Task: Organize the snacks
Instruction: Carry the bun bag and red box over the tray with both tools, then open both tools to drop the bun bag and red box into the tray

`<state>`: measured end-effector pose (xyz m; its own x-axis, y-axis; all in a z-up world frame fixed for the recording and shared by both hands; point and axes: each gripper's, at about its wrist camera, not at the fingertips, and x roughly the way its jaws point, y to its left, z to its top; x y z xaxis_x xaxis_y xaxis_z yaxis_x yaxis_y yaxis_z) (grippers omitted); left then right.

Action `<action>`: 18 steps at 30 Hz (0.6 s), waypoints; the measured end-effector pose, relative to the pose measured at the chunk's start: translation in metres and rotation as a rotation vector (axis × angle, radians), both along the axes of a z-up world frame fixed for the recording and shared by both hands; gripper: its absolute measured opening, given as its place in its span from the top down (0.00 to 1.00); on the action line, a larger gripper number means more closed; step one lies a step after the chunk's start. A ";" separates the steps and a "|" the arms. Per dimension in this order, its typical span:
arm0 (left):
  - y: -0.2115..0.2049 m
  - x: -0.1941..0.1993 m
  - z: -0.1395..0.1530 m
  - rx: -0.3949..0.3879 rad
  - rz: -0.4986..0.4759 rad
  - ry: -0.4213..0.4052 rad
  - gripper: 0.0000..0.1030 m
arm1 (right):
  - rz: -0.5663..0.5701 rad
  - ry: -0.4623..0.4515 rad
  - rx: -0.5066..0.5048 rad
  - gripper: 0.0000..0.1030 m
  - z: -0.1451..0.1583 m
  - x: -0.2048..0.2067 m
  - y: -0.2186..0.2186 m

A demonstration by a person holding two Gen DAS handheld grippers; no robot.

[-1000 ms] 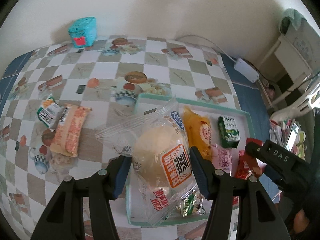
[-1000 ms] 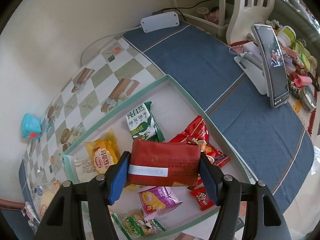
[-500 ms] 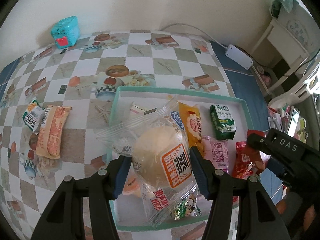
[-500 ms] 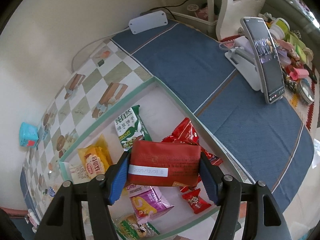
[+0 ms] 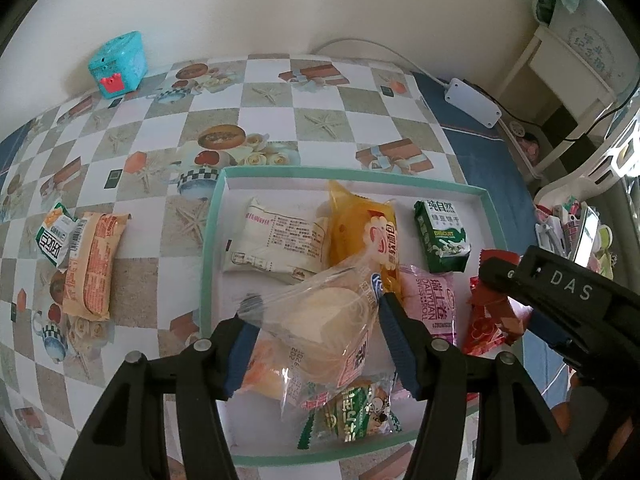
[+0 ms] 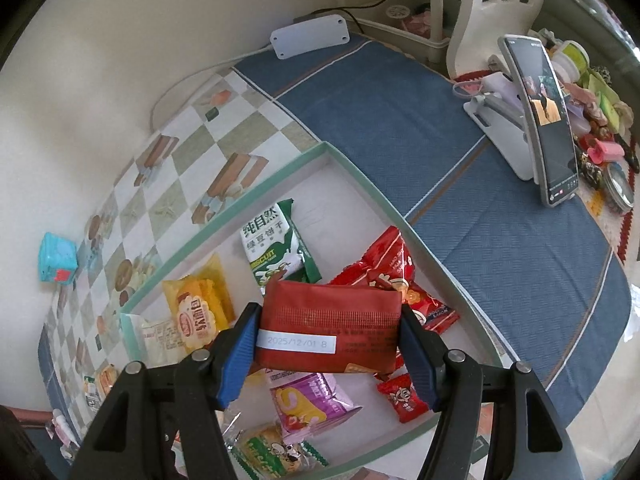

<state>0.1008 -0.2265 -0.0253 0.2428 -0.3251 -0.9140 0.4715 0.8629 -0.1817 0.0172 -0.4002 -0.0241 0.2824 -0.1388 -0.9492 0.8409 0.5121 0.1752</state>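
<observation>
My left gripper (image 5: 320,340) is shut on a clear-bagged round bun (image 5: 324,328) and holds it low over the green-rimmed tray (image 5: 212,248). In the tray lie a white packet (image 5: 276,244), a yellow cake packet (image 5: 364,236), a green biscuit pack (image 5: 440,236), a pink roll pack (image 5: 432,304) and other snacks. My right gripper (image 6: 328,340) is shut on a dark red packet (image 6: 330,332) above the tray's right side (image 6: 360,168). It also shows at the right of the left wrist view (image 5: 552,300).
Two snacks, an orange packet (image 5: 94,264) and a small green-white one (image 5: 54,238), lie on the checkered cloth left of the tray. A teal toy box (image 5: 118,64) stands by the wall. A phone on a stand (image 6: 540,120) and clutter sit on the blue cloth at right.
My left gripper has moved right and lowered the bun into the tray, tilting it. The white packet beneath has come into view. My right gripper holds the red packet almost still.
</observation>
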 end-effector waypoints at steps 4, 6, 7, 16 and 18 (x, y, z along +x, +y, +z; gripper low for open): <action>0.004 0.002 0.003 0.001 0.015 -0.012 0.33 | -0.018 0.013 0.012 0.26 -0.004 -0.002 -0.003; 0.006 0.003 0.005 0.000 0.026 -0.016 0.33 | -0.026 0.013 0.009 0.26 -0.004 -0.003 -0.004; 0.008 0.004 0.006 0.000 0.033 -0.018 0.33 | -0.028 0.012 0.007 0.25 -0.003 -0.004 -0.004; 0.026 0.014 0.012 -0.005 0.100 -0.034 0.14 | -0.022 0.014 0.003 0.24 -0.003 -0.003 -0.005; 0.034 0.019 0.012 -0.011 0.131 -0.032 0.13 | -0.016 0.012 0.001 0.23 -0.003 -0.002 -0.004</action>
<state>0.1201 -0.1925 -0.0129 0.3125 -0.2988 -0.9017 0.3604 0.9156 -0.1785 0.0155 -0.4042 -0.0270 0.2692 -0.1427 -0.9525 0.8508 0.4987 0.1658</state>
